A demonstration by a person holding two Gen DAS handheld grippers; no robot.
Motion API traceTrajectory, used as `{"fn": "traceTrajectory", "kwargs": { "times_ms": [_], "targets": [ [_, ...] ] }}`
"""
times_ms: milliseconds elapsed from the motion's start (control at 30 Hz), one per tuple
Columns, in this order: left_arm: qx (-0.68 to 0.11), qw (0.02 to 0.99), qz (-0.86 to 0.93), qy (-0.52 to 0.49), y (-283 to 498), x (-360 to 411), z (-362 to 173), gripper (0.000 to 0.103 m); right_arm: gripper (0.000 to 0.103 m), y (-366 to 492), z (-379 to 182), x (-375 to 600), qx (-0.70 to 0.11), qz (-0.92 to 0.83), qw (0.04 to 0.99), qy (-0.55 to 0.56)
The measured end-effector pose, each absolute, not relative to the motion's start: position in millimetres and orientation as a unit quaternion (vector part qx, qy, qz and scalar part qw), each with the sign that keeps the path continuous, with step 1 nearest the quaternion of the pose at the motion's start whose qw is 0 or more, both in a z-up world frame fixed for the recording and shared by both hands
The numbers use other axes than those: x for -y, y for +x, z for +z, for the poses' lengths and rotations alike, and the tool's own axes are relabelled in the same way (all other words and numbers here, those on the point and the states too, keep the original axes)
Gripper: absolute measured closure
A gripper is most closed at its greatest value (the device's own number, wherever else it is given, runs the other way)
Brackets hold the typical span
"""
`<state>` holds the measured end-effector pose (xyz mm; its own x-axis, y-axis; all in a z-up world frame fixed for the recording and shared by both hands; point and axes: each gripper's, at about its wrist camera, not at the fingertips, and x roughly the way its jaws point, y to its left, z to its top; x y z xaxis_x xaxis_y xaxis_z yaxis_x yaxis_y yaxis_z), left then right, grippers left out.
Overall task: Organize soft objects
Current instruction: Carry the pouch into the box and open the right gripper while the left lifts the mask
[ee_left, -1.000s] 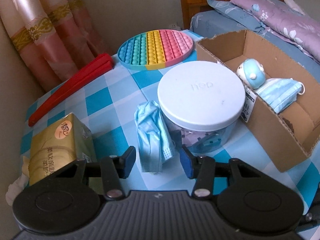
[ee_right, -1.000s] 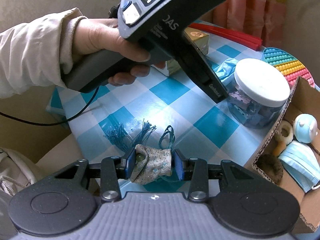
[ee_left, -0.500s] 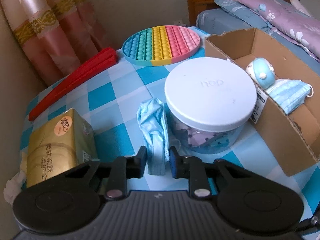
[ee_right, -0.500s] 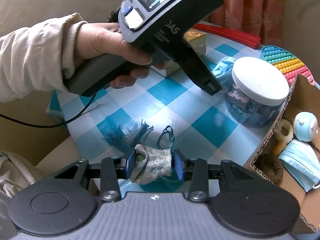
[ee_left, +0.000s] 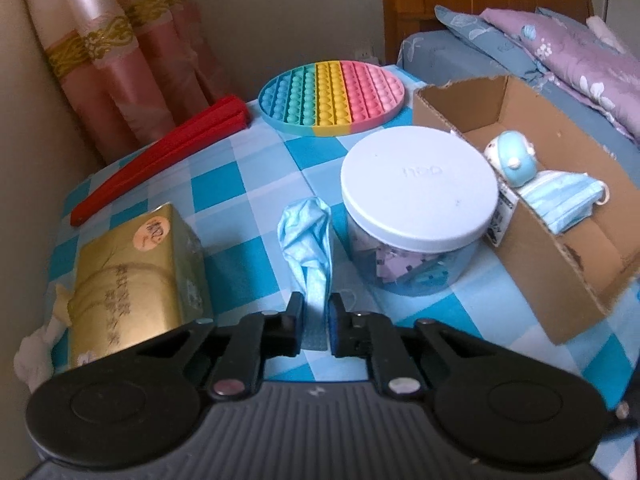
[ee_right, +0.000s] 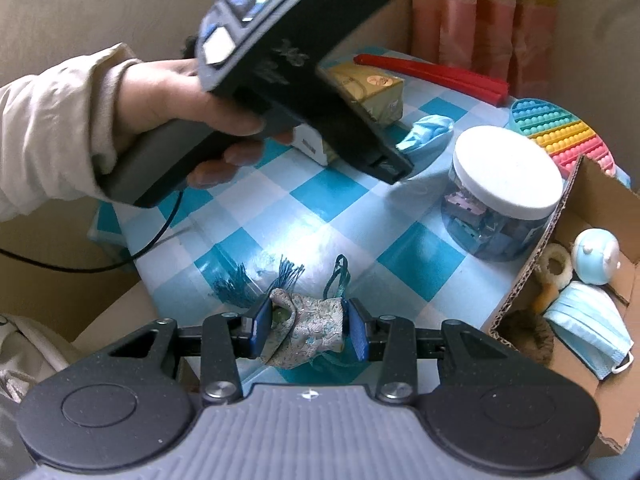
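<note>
My left gripper (ee_left: pixel 316 326) is shut on the near end of a crumpled blue face mask (ee_left: pixel 306 236), which hangs lifted beside a clear jar; the mask also shows in the right wrist view (ee_right: pixel 426 132). My right gripper (ee_right: pixel 306 326) is shut on a small patterned cloth pouch (ee_right: pixel 306 326) with teal tassels (ee_right: pixel 256 280), low over the checked tablecloth. A cardboard box (ee_left: pixel 560 264) on the right holds another blue mask (ee_left: pixel 560 200) and a round blue-white toy (ee_left: pixel 512 158). The box also shows in the right wrist view (ee_right: pixel 600 400).
A white-lidded jar (ee_left: pixel 418 196) stands by the box. A gold tissue pack (ee_left: pixel 128 284), a red folded fan (ee_left: pixel 160 152) and a rainbow pop mat (ee_left: pixel 332 96) lie on the table. The person's hand (ee_right: pixel 180 104) holds the left gripper.
My left gripper closed on the blue mask and lifted its near end off the table. My right gripper stayed shut on the pouch.
</note>
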<state>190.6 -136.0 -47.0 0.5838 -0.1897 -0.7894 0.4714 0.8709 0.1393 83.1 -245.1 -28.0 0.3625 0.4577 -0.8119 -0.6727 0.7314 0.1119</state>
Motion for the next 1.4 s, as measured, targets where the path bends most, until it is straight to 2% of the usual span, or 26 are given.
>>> {"fn": "traceTrajectory", "kwargs": {
  "times_ms": [600,1133,1367,1400],
  "targets": [
    [-0.462,0.846,-0.225,0.14,107,117,-21,0.092,0.058,60,5,263,-0.429,0.306,0.843,-0.106],
    [-0.429,0.834,-0.301,0.172,87,161,16,0.092,0.058,78,64,349,-0.368,0.177,0.91,-0.069],
    [-0.408,0.837,-0.315,0.184,98,185,27,0.092,0.055,107,40,368,-0.395,0.121,0.909,-0.055],
    [-0.406,0.837,-0.316,0.185,100,187,28,0.092,0.049,110,34,368,-0.401,0.117,0.907,-0.054]
  ]
}}
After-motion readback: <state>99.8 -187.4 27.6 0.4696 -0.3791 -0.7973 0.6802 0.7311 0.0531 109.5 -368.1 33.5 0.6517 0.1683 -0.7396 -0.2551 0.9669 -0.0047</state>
